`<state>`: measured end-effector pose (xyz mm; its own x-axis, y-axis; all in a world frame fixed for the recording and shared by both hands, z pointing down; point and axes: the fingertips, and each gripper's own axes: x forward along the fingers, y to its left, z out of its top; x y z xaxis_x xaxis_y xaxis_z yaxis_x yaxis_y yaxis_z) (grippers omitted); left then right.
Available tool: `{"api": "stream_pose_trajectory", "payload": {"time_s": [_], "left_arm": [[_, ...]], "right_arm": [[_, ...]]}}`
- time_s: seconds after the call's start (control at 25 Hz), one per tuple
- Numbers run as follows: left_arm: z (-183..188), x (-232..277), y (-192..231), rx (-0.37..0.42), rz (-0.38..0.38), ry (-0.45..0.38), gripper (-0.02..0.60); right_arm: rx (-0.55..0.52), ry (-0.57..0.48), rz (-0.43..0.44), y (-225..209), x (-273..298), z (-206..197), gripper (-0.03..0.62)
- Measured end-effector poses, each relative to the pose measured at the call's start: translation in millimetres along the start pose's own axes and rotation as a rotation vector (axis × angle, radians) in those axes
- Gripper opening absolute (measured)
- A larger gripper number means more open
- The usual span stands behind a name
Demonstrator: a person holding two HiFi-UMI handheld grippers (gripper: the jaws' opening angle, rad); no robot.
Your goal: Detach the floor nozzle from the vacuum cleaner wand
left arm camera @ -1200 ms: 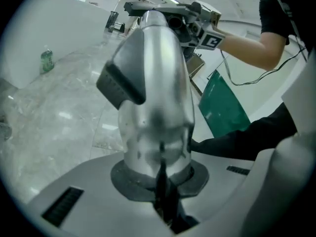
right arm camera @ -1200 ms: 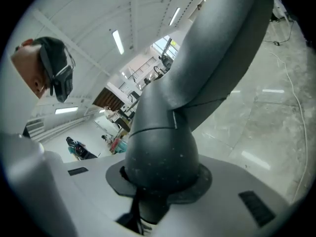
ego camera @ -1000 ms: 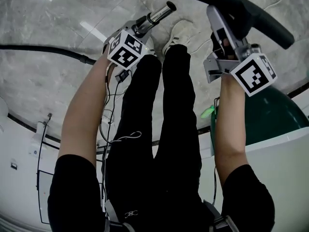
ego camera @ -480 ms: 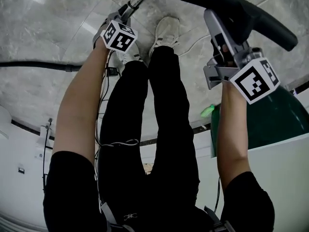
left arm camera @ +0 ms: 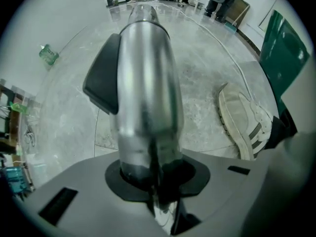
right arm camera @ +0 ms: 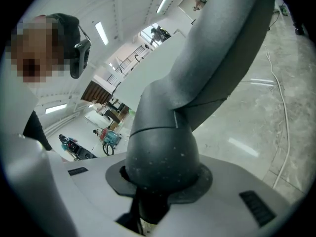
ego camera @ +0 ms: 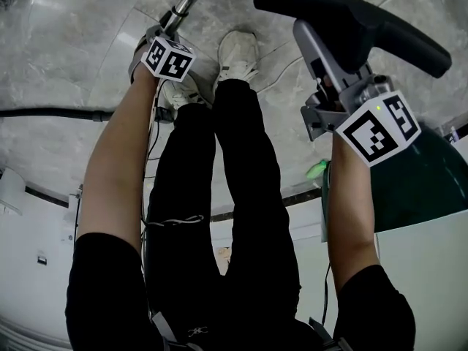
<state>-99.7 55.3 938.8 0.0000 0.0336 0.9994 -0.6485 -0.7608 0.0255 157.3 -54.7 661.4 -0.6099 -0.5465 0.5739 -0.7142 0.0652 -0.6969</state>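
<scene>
While the left gripper [left arm camera: 153, 179] clamps the silver wand [left arm camera: 147, 88], the right gripper [right arm camera: 159, 184] clamps the floor nozzle [ego camera: 351, 17] by its neck. Wand left, nozzle right, well apart.

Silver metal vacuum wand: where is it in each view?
Head view: silver metal vacuum wand at the top, left of centre.
Left gripper view: centre, filling the middle.
Right gripper view: not in it.
Shared landmark: white sneaker, right of the wand in head and left gripper views.

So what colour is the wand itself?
Shiny silver wand, with a black catch on its side; clearest in the left gripper view.
</scene>
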Motion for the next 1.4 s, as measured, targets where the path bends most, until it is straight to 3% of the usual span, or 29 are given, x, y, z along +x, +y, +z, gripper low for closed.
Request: {"api": "stream_pose_trajectory", "payload": {"time_s": [0.2, 0.44, 0.52, 0.6, 0.68, 0.76, 0.92, 1.12, 1.4], "left_arm": [[-3.5, 7.5, -5.8, 0.066, 0.017, 0.014, 0.181], [0.9, 2.0, -2.1, 0.064, 0.054, -0.002, 0.186], [1.6, -14.5, 7.5, 0.013, 0.086, -0.017, 0.186], [0.3, -41.1, 17.4, -0.091, 0.105, -0.034, 0.176], [7.1, -71.0, 25.0, -0.228, 0.088, -0.085, 0.009], [22.9, -104.0, 29.6, -0.352, 0.031, -0.172, 0.009], [52.2, -204.9, 48.4, -0.496, -0.035, -0.365, 0.009], [67.9, -392.1, 98.7, -0.575, -0.004, -0.616, 0.009], [30.9, -621.5, 100.1, -0.610, 0.030, -0.771, 0.009]], "right_arm": [[-0.008, -0.002, -0.006, -8.1, -0.7, -2.4, 0.126], [-0.004, -0.012, -0.015, -9.1, -1.0, -0.7, 0.126], [-0.009, -0.028, -0.021, 0.7, -3.2, 4.2, 0.126], [-0.024, -0.047, -0.025, 17.7, -8.6, 9.9, 0.126], [-0.034, -0.077, -0.015, 35.5, -12.7, 16.5, 0.126], [-0.058, -0.094, -0.014, 51.9, -15.0, 24.3, 0.126], [-0.122, -0.117, -0.035, 99.1, -30.1, 41.8, 0.126], [-0.192, -0.209, -0.033, 212.1, -73.5, 98.0, 0.126], [-0.269, -0.262, -0.015, 385.8, -157.3, 137.1, 0.126]]}}
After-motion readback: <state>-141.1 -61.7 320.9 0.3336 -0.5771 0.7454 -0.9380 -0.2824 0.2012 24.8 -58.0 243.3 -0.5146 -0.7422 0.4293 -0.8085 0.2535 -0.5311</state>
